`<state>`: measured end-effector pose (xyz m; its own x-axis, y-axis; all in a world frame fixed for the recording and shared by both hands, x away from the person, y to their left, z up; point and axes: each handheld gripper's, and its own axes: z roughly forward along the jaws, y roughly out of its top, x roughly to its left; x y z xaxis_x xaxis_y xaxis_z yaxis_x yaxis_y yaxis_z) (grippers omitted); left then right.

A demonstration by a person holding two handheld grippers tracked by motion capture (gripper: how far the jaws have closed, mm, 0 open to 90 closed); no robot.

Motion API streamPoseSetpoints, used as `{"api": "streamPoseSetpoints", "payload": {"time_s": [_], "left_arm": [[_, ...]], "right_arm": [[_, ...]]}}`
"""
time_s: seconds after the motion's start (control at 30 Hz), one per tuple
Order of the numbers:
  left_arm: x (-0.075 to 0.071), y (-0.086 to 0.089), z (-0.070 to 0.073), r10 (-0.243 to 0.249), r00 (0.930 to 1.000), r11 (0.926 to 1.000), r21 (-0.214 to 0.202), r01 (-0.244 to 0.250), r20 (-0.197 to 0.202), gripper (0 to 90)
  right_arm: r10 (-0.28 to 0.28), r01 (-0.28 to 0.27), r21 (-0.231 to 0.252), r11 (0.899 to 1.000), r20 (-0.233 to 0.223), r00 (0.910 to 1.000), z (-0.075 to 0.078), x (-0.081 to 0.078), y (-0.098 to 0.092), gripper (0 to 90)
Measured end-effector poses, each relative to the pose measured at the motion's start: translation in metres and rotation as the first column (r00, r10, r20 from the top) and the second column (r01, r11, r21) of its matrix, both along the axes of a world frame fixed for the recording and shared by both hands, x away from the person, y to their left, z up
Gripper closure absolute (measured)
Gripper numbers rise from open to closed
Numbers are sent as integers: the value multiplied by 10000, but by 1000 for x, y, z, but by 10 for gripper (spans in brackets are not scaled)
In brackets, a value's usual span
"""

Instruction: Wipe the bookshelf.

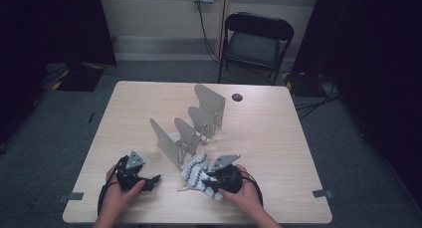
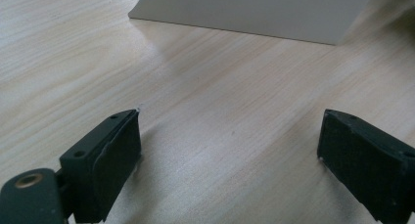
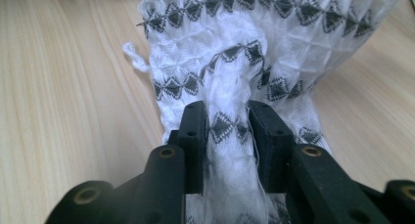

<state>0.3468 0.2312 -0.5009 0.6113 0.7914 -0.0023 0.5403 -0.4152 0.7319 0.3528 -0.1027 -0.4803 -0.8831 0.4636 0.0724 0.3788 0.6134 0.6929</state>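
Gripping the patterned cloth beside the rack

Lying bunched on the table (image 1: 278,138), the white cloth with black diamond bands (image 3: 274,43) sits just in front of the grey metal divider rack (image 1: 191,123), touching its nearest plate. A fold of it stands pinched between the narrow jaws of the right gripper (image 3: 229,123). Left of the cloth, well apart, the left gripper (image 2: 230,150) rests with jaws wide over bare wood, the rack's plate ahead. Beyond the rack, a dark round hole in the tabletop (image 1: 237,97) and a black folding chair (image 1: 256,41)
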Motion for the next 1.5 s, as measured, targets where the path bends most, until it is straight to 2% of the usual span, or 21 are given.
{"api": "streamPoseSetpoints", "payload": {"time_s": [0.3, 0.43, 0.53, 0.67, 0.73, 0.8, 0.9, 1.0, 1.2, 1.3, 1.5], "left_arm": [[0, 0, 0, 1, 10000, 10000, -18, -1, -7, 89], [0, 0, 0, -6, 10000, 10000, 17, 6, 11, 90], [0, 0, 0, 1, 10000, 10000, 15, -1, 12, 89], [-1, 0, 0, 53, 10000, 10000, 21, -53, 9, 90], [-1, 0, 0, 74, 10000, 10000, 35, -74, 2, 89], [-2, 0, 0, 89, 10000, 10000, 29, -89, 0, 90], [-2, 0, 0, 105, 9999, 9999, 45, -105, 2, 90], [-2, 0, 0, 131, 9999, 9999, 34, -131, -10, 91], [-5, 1, 1, 86, 10000, 10000, 5, -86, 43, 116], [-6, 4, 1, 55, 10000, 10000, -63, -54, 65, 157], [-9, 6, 3, 72, 10000, 9999, -110, -73, -63, 171]], "right_arm": [[-165, 166, -165, 9997, 41, 9999, 6, -4, -17, 573], [-393, 393, 108, 9992, 47, 9992, 11, -4, -29, 509], [-560, 557, 333, 9979, 82, 9984, 15, -3, -39, 498], [-947, 932, 473, 9945, 318, 9950, 18, -1, -51, 505], [-1241, 1218, 474, 9914, 476, 9911, 19, 2, -58, 564], [-1445, 1419, 456, 9888, 605, 9877, 20, 5, -63, 582], [-1723, 1686, 706, 9832, 504, 9837, 22, 11, -69, 614], [-1760, 1732, 650, 9827, 412, 9835, 18, 14, -67, 628], [-1245, 1241, 200, 9921, 184, 9920, 1, 12, -52, 660], [-937, 935, 241, 9953, 108, 9955, 0, 9, -45, 673], [-367, 365, 205, 9991, 88, 9993, 1, 3, -25, 676]]}}
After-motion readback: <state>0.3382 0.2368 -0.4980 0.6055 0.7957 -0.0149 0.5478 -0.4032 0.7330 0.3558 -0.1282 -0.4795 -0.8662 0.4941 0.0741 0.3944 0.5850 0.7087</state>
